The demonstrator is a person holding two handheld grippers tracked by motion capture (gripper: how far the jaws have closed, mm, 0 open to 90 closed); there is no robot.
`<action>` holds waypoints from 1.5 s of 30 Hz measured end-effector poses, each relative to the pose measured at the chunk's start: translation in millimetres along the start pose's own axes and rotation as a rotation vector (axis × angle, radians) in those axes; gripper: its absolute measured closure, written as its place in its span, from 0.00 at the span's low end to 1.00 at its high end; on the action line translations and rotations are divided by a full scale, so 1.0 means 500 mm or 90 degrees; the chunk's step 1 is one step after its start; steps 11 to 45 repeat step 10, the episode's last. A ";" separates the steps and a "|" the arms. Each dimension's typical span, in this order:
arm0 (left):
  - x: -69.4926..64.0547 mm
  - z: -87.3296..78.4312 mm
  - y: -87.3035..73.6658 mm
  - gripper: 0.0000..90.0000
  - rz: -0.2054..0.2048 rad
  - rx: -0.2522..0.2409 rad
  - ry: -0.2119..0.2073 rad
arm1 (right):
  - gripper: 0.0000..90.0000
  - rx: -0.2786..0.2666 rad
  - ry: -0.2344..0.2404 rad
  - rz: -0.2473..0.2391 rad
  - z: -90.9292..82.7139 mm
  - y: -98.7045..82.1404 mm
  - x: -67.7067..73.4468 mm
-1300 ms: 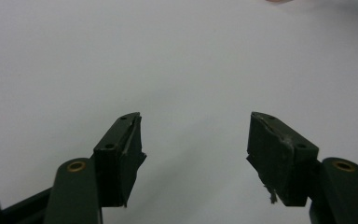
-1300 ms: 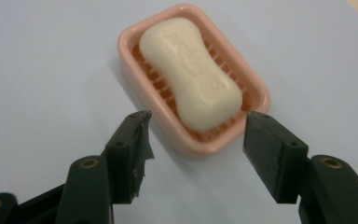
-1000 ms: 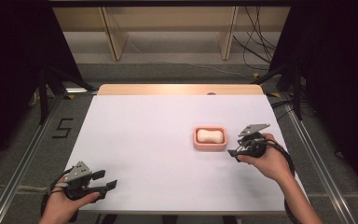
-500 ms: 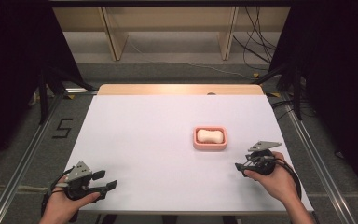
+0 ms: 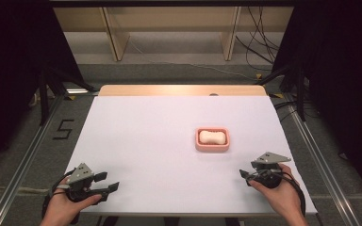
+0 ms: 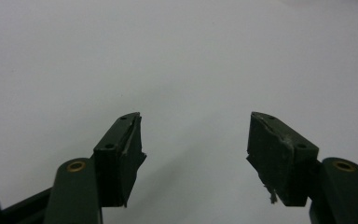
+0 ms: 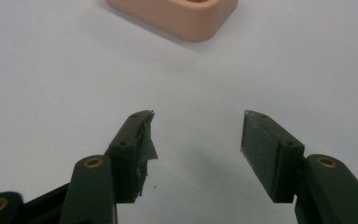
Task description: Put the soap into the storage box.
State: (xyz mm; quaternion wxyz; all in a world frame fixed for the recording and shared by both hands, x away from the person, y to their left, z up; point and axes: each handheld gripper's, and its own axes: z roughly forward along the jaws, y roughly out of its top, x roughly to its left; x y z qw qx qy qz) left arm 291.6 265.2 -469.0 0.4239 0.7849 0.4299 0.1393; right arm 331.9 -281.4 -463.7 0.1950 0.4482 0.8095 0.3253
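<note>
White tabletop is bare except for the pink dish w/ pale soap bar, right of centre. Your left tongs and right tongs sit spread, empty, near the front edge (pad tape looks frayed). Risk: frayed pads slip on slick soap.

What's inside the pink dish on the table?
Inside the pink dish lies a whitish, rounded bar, maybe soap. It covers most of the bottom, so whatever is under it is hidden. Both claws, left and right, are open and away from it.
</note>
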 end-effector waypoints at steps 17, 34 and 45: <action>-0.001 -0.001 -0.002 0.39 0.006 0.000 0.000 | 0.49 -0.008 -0.012 0.026 -0.011 -0.007 0.001; -0.001 -0.001 -0.002 0.39 0.006 0.000 0.000 | 0.49 -0.008 -0.012 0.026 -0.011 -0.007 0.001; -0.001 -0.001 -0.002 0.39 0.006 0.000 0.000 | 0.49 -0.008 -0.012 0.026 -0.011 -0.007 0.001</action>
